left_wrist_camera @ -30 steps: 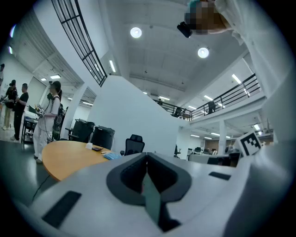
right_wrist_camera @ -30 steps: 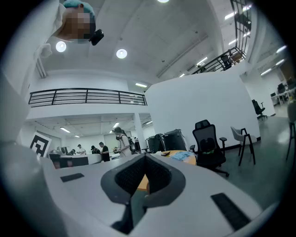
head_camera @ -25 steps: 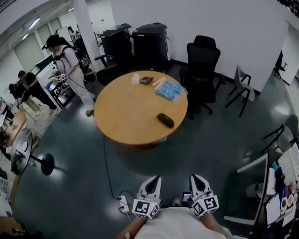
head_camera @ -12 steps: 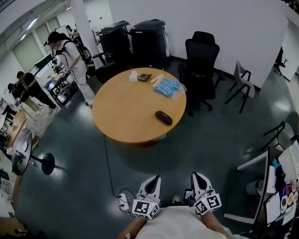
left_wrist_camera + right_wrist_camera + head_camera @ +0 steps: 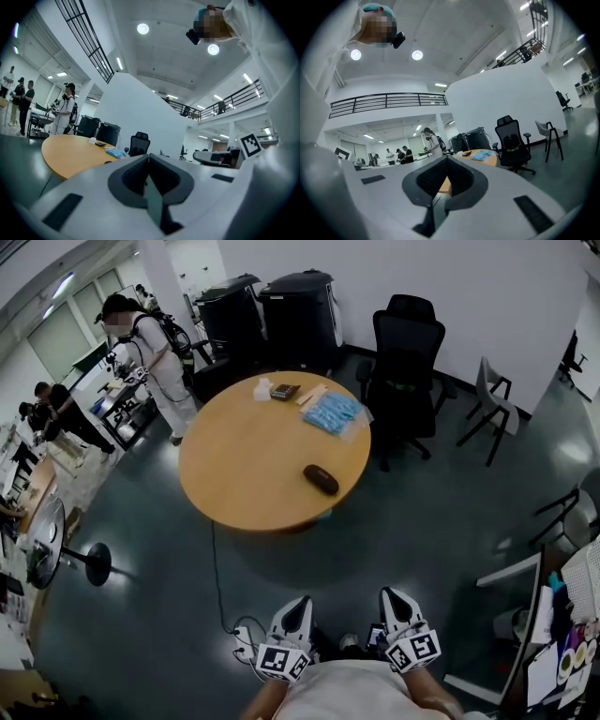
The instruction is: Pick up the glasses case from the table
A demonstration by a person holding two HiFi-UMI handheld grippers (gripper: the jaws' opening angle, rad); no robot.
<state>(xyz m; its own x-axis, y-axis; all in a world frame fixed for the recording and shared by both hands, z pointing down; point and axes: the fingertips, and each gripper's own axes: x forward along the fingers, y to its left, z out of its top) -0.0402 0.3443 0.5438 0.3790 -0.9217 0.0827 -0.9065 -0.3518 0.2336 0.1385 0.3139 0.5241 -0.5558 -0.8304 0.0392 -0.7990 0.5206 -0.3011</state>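
The case (image 5: 321, 479) lies on the table (image 5: 234, 470), near its right edge, far from my left gripper (image 5: 298, 606) and right gripper (image 5: 390, 598), both pressed together, empty. It looks light, hard and slick; I'd pinch across its narrow middle.

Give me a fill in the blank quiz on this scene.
The glasses case lies on the ____ wooden table. The left gripper and right gripper both have jaws ____. The blue packet lies on the side toward the black office ____. Beyond the table stand ____ black bins.
Missing words: round; shut; chair; two.
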